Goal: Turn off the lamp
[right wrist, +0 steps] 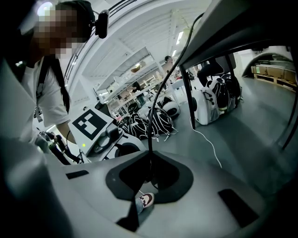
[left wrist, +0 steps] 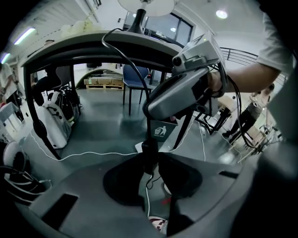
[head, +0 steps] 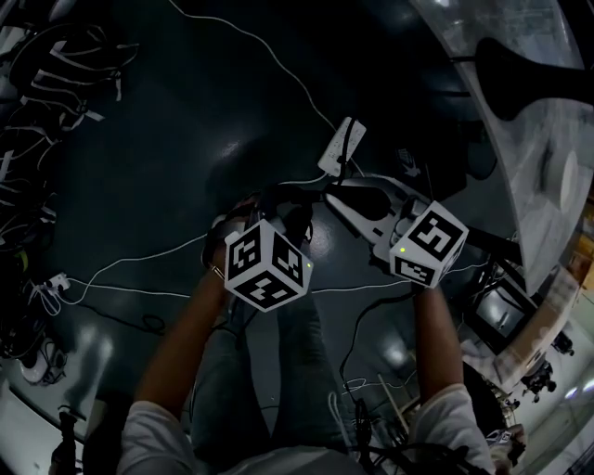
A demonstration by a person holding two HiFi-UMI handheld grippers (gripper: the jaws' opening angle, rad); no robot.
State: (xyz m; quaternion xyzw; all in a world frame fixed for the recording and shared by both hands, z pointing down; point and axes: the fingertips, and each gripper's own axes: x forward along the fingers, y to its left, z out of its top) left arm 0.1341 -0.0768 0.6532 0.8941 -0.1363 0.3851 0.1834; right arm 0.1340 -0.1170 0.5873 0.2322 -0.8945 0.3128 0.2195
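Observation:
The lamp (left wrist: 146,4) stands on a table top (left wrist: 70,46) above, and its thin black cord (left wrist: 122,58) drops over the edge. In the left gripper view, my left gripper (left wrist: 150,157) has its dark pads against the cord's black inline switch (left wrist: 149,149). My right gripper (right wrist: 150,161) is shut on the same cord (right wrist: 160,100) close by. In the head view both grippers meet low over the floor: the left gripper (head: 281,202) at centre and the right gripper (head: 336,197) beside it. Whether the lamp is lit I cannot tell.
A white power strip (head: 341,147) lies on the dark floor just beyond the grippers, with white cables (head: 139,260) trailing left. A white table (head: 548,158) fills the right side. Bags and cable bundles (head: 46,83) sit at far left. My legs and a shoe (right wrist: 145,200) are below.

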